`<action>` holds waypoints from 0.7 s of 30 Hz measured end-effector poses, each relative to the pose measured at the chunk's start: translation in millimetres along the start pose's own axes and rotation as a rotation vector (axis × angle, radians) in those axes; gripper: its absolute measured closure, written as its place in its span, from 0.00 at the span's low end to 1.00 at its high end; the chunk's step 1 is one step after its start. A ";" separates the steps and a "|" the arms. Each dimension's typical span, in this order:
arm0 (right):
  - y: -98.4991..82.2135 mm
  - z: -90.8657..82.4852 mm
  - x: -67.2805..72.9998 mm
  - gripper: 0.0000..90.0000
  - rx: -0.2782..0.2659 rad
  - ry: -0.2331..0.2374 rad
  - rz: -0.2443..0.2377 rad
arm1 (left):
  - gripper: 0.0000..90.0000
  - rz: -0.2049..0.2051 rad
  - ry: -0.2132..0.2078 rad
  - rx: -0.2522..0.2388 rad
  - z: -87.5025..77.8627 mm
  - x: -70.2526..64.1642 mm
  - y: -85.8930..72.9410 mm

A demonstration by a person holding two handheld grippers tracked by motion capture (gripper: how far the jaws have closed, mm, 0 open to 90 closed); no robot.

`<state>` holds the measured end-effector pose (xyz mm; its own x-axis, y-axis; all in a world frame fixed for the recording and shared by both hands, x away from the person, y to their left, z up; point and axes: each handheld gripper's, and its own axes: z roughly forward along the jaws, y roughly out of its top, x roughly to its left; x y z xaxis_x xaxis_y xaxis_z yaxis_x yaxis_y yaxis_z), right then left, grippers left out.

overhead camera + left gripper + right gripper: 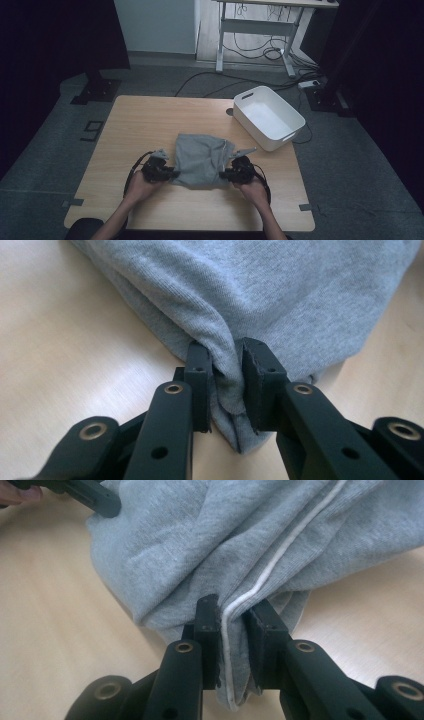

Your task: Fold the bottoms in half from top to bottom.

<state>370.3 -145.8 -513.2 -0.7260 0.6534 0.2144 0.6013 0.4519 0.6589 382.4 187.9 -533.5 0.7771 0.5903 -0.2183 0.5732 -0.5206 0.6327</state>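
cloth first: a grey garment [202, 160] with a thin white stripe [272, 565] lies bunched at the near middle of the worktop [145, 125], folded into a rough square. the left gripper [167, 172] bites its edge at about 8 o'clock of the bundle, the right gripper [227, 175] at about 4 o'clock. in the left gripper view the fingers [200, 385] are closed to a narrow gap with a gathered pleat of grey knit pinched between them; in the right gripper view the fingers [207, 630] are likewise nearly closed, clamping a fold that carries the white stripe. both pinches sit low, close to the wood. a white bin [267, 117] stands at 2 o'clock of the garment, near the far right corner, apart from the cloth

judged from this, the step in hand is folding, with both near corners gripped. the next move likely calls for lifting both together, keeping the layers level, and carrying them toward 12 o'clock without letting the pleats slip
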 end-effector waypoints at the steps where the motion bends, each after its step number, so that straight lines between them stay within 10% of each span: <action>1: 0.0 0.0 0.0 0.85 0.000 0.000 0.000 | 0.81 0.004 -0.007 0.003 -2.7 -4.8 -5.0; 7: -32.8 -17.1 36.6 0.83 0.012 0.047 -0.032 | 0.73 0.032 -0.053 0.018 -19.0 -35.0 -36.0; 11: -33.2 -31.0 42.2 0.65 0.014 0.010 -0.054 | 0.54 0.071 0.001 -0.011 -39.2 -38.1 -30.7; 15: -16.9 -45.3 37.4 0.59 -0.022 -0.010 -0.060 | 0.49 0.090 0.038 -0.083 -62.1 -28.8 -2.0; 21: 38.6 -40.5 25.7 0.49 -0.059 -0.031 -0.103 | 0.42 0.179 0.044 -0.078 -46.9 -16.9 47.8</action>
<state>361.4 -136.1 -453.1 -0.7714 0.6246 0.1216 0.5028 0.4812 0.7181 384.5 182.0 -464.7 0.8516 0.5201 -0.0651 0.4035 -0.5712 0.7148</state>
